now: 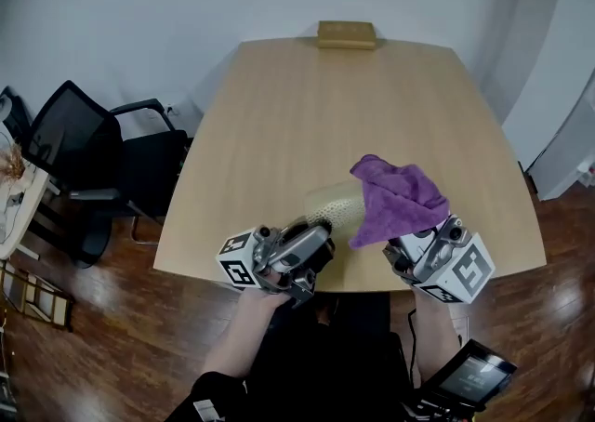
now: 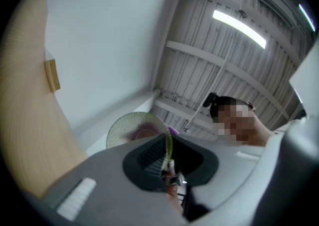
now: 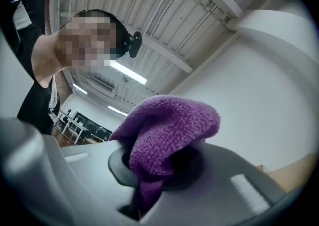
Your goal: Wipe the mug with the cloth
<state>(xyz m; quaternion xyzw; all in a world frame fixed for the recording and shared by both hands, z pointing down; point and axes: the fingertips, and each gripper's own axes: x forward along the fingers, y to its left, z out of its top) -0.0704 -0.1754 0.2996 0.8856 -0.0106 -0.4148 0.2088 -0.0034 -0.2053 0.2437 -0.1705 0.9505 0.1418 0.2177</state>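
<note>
left tool [image 1: 316, 230]: pinching mug [image 1: 335, 209] wall, mug held sideways just ahead | right tool [image 1: 402, 245]: pinching purple cloth [image 1: 395, 190], bunched ahead, reaching mug | over counter [image 1: 307, 104] near edge

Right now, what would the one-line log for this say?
left gripper: shut on mug | right gripper: shut on cloth | cloth beside mug, both above table

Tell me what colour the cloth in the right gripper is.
Purple. The cloth shows best in the right gripper view.
</note>
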